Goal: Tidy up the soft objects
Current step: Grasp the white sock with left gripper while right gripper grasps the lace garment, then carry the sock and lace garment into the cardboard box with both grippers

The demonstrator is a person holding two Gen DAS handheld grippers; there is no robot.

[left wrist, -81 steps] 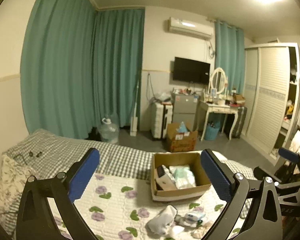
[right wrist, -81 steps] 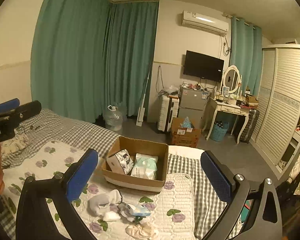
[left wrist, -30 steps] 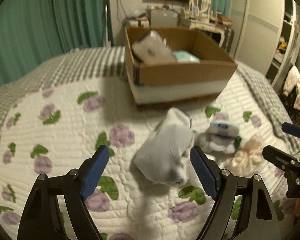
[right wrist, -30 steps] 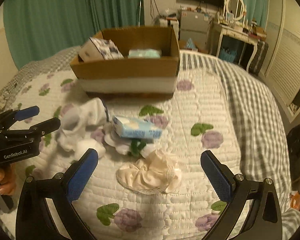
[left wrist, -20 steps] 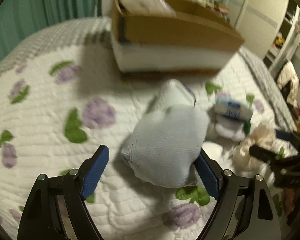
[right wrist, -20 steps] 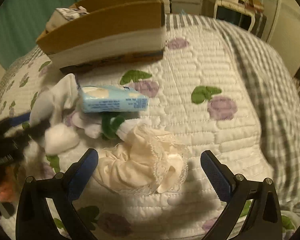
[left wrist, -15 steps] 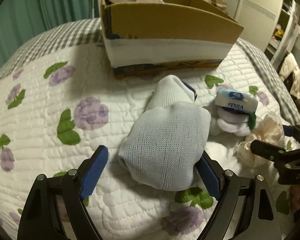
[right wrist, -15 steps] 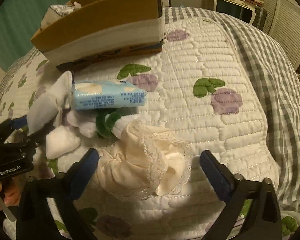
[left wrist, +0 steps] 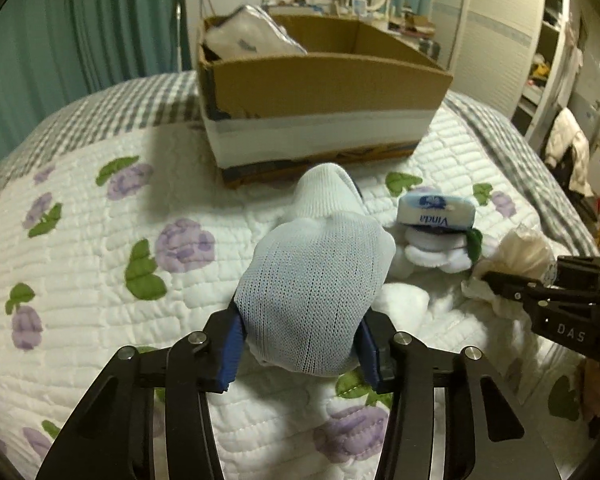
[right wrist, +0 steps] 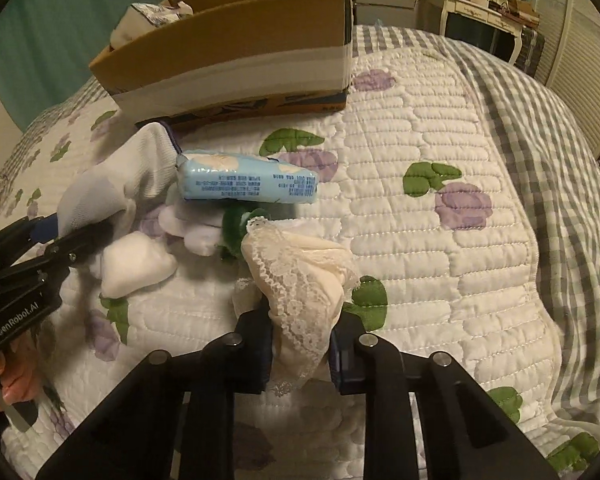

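the pale blue knitted sock (left wrist: 312,288) lies on the bed quilt (left wrist: 100,264), just in front of the cardboard box (left wrist: 324,92), and my left hand-held gripper (left wrist: 300,344) now has it between its blue pads. half a second ago the pads were wide apart on both sides of it; now the jaws are closing and the pads press into the heel, so the fabric bulges up between them. on the other side, my right hand-held gripper (right wrist: 300,344) is clenched on the cream lace cloth (right wrist: 300,276), which a moment ago lay free between open jaws. for the task, i judge this means both soft things are caught and the next step is to lift them toward the box, which already holds some packs.

the sock is ribbed, stretchy and rounded like a pouch. the lace cloth is thin, with a scalloped edge, and it gathers into folds where it is pinched. between them a blue tissue pack (right wrist: 248,180), smooth and shiny, rests on small white socks (right wrist: 188,228) with a green trim. the quilt is padded, stitched in rows, with purple flowers.
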